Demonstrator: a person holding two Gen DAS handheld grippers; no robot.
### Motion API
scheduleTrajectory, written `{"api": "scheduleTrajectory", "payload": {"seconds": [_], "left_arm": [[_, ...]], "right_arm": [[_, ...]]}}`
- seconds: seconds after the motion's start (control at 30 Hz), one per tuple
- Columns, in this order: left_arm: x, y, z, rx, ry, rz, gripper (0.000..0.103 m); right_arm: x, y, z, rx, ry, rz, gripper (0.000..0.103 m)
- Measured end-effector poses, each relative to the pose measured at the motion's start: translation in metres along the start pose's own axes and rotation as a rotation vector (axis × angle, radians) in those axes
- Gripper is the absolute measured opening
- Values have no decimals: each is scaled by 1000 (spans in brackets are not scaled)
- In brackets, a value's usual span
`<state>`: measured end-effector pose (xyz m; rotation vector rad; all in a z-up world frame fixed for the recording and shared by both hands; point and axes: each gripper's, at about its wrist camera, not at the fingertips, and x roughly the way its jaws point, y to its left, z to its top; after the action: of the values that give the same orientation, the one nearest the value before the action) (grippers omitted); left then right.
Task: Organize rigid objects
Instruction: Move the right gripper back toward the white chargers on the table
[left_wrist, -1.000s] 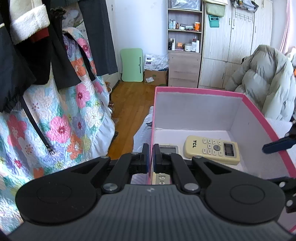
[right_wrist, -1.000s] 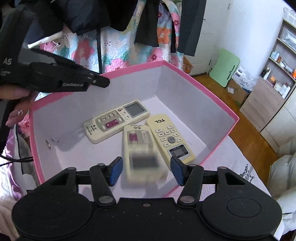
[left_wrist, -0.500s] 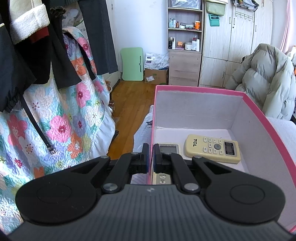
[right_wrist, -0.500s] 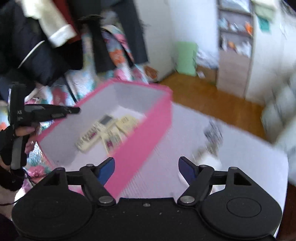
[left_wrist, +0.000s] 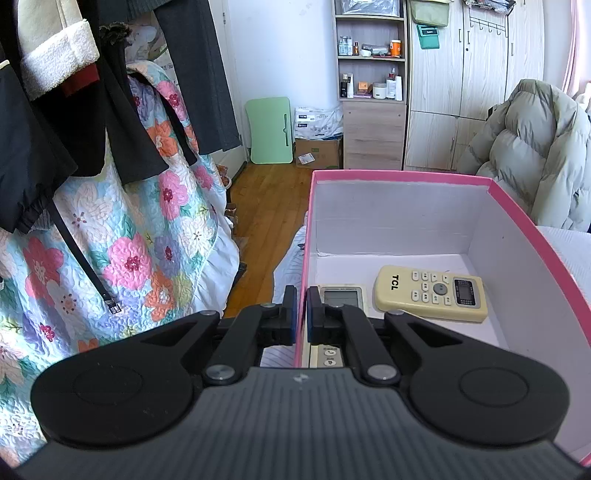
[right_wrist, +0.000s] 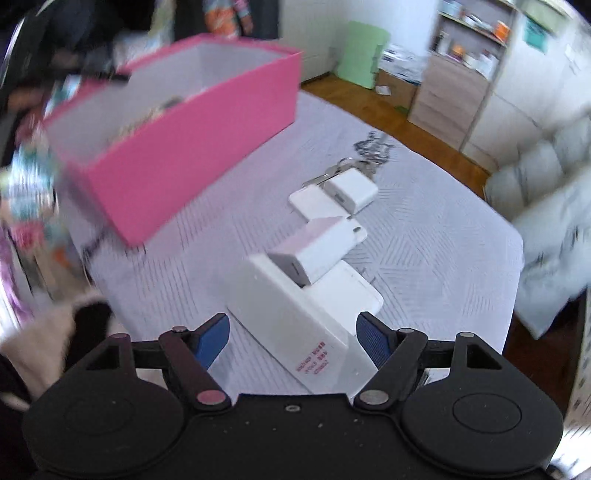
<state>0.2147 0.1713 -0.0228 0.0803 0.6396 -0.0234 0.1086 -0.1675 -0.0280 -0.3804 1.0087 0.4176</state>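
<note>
A: Over near bed now, my right gripper (right_wrist: 291, 341) has left the pink box (right_wrist: 192, 155); jaws wide, straddling white power bank (right_wrist: 291, 328).
B: Axis?
A: Near-right to far-left. Left gripper (left_wrist: 301, 314) pinches box wall.

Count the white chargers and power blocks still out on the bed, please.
4: a large block between the right claw fingers, a pinkish-white adapter resting on it, then a flat one and a cube by the keys. More may hide below.

L gripper (left_wrist: 301, 312) clamped on pink box (left_wrist: 524, 218) wall; TCL remote (left_wrist: 430, 292) inside, prob. second remote (left_wrist: 340, 297) beside it.
</note>
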Motion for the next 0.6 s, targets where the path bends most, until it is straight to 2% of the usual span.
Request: {"api": "scheduleTrajectory", "payload": {"seconds": [0.1,0.2,0.3,0.37,0.4,0.47,0.53,0.6], "left_arm": [[0,-1,1,12,0,9,4],[-1,-2,2,17,2,16,5],[0,-3,2,17,1,14,5],[0,-3,2,17,2,16,5],[0,-3,2,18,2,17,5],[-1,-3,2,19,2,18,5],[-1,-3,2,16,1,16,5],[-1,-3,3,9,3,14,5]], "right_arm": [[13,0,4,-96,13,-27,82],[18,-9,5,-106,36,-5,82],[22,-8,1,-120,82,9,70],[15,0,-4,-152,68,-4,55],[12,3,-5,-154,63,-11,53],[5,6,-6,-125,51,-15,39],[-1,7,-6,-84,33,-4,32],[-2,10,-5,-66,33,-3,30]]}}
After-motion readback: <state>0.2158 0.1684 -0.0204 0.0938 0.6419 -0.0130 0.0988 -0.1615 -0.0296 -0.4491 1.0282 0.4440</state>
